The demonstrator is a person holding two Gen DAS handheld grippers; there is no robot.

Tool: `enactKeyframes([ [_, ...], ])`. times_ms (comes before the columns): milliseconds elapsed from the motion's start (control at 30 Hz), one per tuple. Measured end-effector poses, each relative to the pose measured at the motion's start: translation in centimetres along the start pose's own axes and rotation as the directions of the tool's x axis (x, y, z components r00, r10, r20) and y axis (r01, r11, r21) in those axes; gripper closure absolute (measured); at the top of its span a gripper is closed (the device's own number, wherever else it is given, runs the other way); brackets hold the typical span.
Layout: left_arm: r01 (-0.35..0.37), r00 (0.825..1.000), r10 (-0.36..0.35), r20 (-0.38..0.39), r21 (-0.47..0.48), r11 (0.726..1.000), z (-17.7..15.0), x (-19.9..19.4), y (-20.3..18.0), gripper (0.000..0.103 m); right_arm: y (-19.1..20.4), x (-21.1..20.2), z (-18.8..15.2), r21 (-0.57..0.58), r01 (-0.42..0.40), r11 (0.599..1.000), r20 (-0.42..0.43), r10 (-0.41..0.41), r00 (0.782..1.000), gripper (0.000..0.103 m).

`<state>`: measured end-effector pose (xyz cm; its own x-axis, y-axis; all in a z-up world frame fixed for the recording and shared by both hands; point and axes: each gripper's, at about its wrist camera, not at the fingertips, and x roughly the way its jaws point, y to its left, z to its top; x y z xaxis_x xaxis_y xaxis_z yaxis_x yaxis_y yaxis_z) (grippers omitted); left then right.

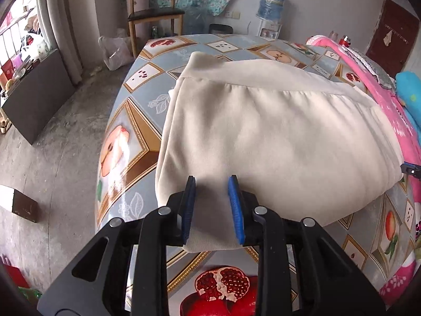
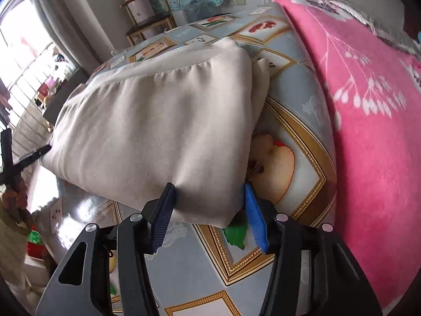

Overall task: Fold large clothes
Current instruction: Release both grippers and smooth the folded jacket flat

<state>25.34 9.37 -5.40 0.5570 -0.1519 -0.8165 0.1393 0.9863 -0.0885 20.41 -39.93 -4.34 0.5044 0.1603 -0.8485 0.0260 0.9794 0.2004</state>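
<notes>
The big cream folded cloth lies on the fruit-picture table (shiny top). Left gripper and right gripper have let go, jaws apart.

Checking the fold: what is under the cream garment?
The cream garment lies on the fruit-print tablecloth, which shows all around it. Its own lower layers and the cloth beneath are covered.

A lived-in room of a home. A table wears a fruit-print cloth; beyond it stand a wooden chair, a water dispenser and grey curtains. A pink blanket lies alongside.
</notes>
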Motion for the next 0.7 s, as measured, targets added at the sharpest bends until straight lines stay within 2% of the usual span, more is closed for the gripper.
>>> enactKeyframes([
  [67,-0.033,0.999,0.032,0.019,0.032,0.999,0.1,-1.2,-0.2,0.078,1.5,-1.8,0.4,-0.053,0.11,0.992,0.047,-0.108,0.993,0.052],
  [100,-0.044,0.998,0.042,0.037,0.053,0.998,0.2,-2.0,-0.4,0.078,2.4,-2.7,0.5,-0.077,0.14,0.987,0.076,-0.134,0.988,0.052],
  [167,-0.029,0.998,0.024,0.065,0.081,0.996,0.4,-3.4,-1.1,0.078,4.2,-3.7,0.9,-0.115,0.115,0.987,0.122,-0.101,0.987,0.052],
  [267,0.0,0.998,-0.007,0.063,0.113,0.994,0.6,-3.3,-3.2,0.078,7.8,-2.5,1.1,-0.204,0.093,0.974,0.13,-0.067,0.989,0.052],
  [400,-0.037,0.999,0.04,-0.021,0.137,0.99,-0.3,-0.2,-5.2,0.077,10.1,2.8,0.3,-0.278,0.133,0.951,0.048,-0.124,0.991,0.052],
  [467,-0.029,1.0,0.03,-0.007,0.125,0.992,-1.0,0.1,-4.9,0.076,9.2,3.1,0.1,-0.256,0.096,0.962,0.038,-0.089,0.995,0.052],
  [533,-0.039,0.999,0.041,-0.011,0.118,0.992,-0.9,-0.5,-4.7,0.076,9.3,2.2,0.7,-0.217,0.098,0.971,0.012,-0.098,0.995,0.052],
  [600,-0.069,0.998,0.069,-0.001,0.123,0.99,-0.6,-1.3,-5.3,0.077,11.0,1.7,1.4,-0.213,0.085,0.973,0.022,-0.082,0.996,0.052],
  [700,-0.066,0.997,0.06,0.04,0.165,0.984,0.1,-2.3,-7.7,0.075,15.3,0.5,1.4,-0.277,-0.002,0.961,0.083,0.026,0.996,0.052],
])
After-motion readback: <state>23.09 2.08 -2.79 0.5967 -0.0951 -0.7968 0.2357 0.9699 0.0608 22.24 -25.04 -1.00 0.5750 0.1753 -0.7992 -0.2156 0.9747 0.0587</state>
